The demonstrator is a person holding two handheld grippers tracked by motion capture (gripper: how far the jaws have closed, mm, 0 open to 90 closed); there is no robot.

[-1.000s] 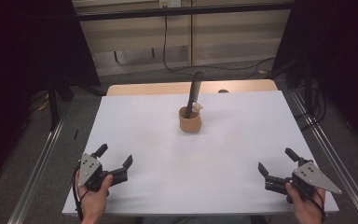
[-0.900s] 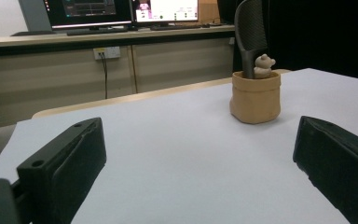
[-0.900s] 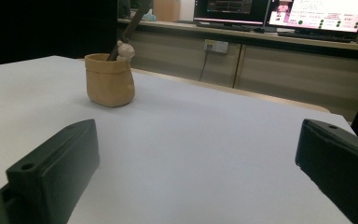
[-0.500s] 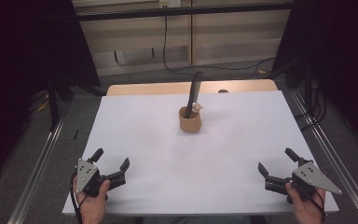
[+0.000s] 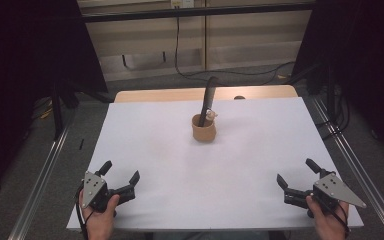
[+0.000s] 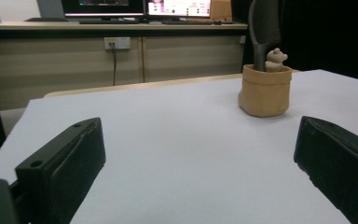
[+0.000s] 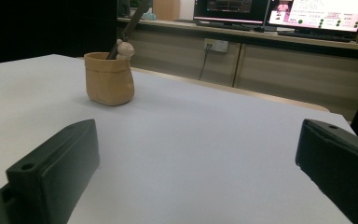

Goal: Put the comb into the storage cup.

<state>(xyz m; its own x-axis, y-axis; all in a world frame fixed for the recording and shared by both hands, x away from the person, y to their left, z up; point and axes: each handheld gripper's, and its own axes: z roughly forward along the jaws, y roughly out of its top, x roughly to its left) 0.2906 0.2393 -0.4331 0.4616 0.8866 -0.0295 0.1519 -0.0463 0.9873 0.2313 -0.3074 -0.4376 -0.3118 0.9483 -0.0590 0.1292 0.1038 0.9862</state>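
The dark tool (image 6: 264,28) standing in the tan pot (image 6: 265,91) ran off the top edge in both gripper views, so its upper end went unseen there, and its lower end was hidden inside the pot. The small bear figure (image 5: 210,114) was too small to make out from above. The monitors (image 7: 319,12) were cut by the top edge, their screens too blurred to read.

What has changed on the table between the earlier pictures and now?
The left hand-held gripper drew back a little toward the near table edge, with its jaws open and nothing taken or released. The right hand-held gripper stayed in place, open. The tan pot with the dark tool in it did not move.
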